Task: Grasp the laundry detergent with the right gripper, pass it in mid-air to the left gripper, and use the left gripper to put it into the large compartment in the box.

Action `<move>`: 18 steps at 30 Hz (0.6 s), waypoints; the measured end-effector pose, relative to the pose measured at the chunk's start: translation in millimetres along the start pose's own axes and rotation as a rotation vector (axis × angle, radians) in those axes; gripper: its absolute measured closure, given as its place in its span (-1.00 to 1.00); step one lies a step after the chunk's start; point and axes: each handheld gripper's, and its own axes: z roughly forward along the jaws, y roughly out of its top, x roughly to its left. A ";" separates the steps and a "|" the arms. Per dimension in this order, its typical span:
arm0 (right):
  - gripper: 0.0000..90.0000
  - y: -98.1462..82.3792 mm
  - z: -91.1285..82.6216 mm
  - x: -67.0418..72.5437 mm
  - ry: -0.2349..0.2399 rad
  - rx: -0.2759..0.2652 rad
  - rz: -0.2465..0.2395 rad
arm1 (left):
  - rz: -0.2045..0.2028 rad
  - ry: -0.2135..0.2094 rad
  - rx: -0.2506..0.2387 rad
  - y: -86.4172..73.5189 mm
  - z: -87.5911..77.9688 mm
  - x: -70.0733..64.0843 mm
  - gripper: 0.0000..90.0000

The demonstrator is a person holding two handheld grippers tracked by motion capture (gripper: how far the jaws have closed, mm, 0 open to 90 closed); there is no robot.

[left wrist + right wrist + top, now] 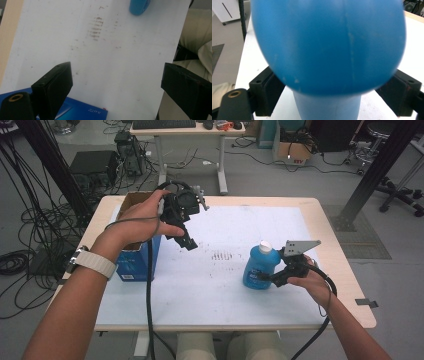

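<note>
A blue bottle (pixel 260 267) with a white cap stands upright on the white sheet at the right. My right gripper (pixel 266 278) reaches it from the right at its lower body. In the right gripper view the blue bottle (pixel 327 45) sits between the jaws of the right gripper (pixel 328 96), and thin gaps show beside its lower part. My left gripper (pixel 187 239) hangs open and empty above the table at the left, beside a blue box (pixel 136 265). From the left gripper (pixel 116 75) the blue box (pixel 80 111) lies just below and the bottle (pixel 139 6) far off.
The blue box has an open cardboard top (pixel 131 199). The white sheet (pixel 225 300) covers most of the wooden table, with brown smudges (pixel 222 255) near its middle. Cables trail from both grippers toward the near edge. Desks, cables and a chair stand beyond the table.
</note>
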 end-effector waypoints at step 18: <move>-0.27 -1.3 3.9 0.0 0.031 -0.030 -0.028 | -0.002 0.001 0.002 -0.4 0.5 1.0 -0.77</move>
